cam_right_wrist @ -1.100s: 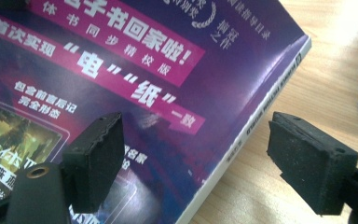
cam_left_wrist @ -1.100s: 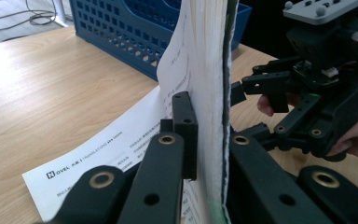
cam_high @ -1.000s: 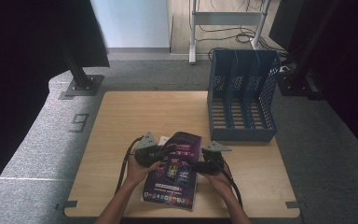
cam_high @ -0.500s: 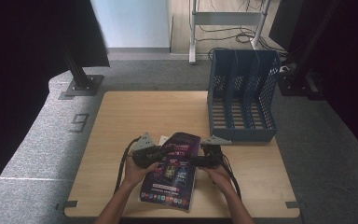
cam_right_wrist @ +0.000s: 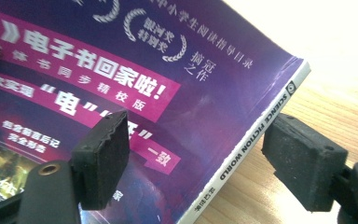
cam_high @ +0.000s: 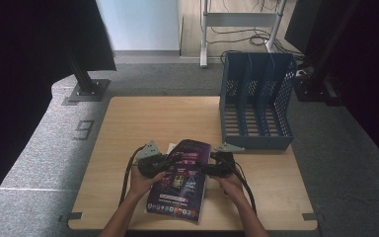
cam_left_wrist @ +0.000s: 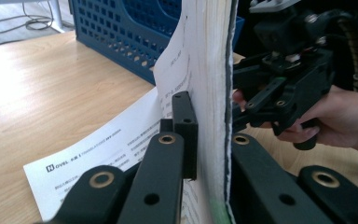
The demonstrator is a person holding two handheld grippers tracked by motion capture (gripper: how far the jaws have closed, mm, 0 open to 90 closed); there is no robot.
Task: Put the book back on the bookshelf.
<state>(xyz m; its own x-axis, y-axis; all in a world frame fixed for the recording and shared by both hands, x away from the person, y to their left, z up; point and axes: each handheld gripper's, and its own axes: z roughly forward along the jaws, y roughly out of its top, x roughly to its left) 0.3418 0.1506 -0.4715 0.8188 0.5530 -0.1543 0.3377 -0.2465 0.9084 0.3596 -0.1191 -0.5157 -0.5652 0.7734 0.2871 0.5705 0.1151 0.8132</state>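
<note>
Down at the near edge of the wooden table (cam_high: 128,118), right between the person's two hands, sits a magazine (cam_high: 180,180) — glossy purple cover, pink banner with white characters, a little laurel badge up top, and a white spine that reads "SCIENCE FICTION WORLD". Its page edges look thick and a bit rough, and a loose white printed sheet (cam_left_wrist: 102,149) sticks out underneath it on the tabletop.

The left gripper (cam_high: 153,163) is clamped on the magazine's left edge; its own view has the black pads squeezed tight on the block of pages, with the book standing on edge from that angle. The right gripper (cam_high: 217,167) is at the spine side — its jaws have just been closing, but the foam pads (cam_right_wrist: 100,156) straddle the spine with daylight either side, so nothing is pinched there, it's just parted around the cover.

Further back on the right stands a blue slotted file rack (cam_high: 256,98), well apart from the magazine. Beyond the table there's grey carpet, a black stand foot (cam_high: 86,91) and some cables (cam_high: 242,34).
</note>
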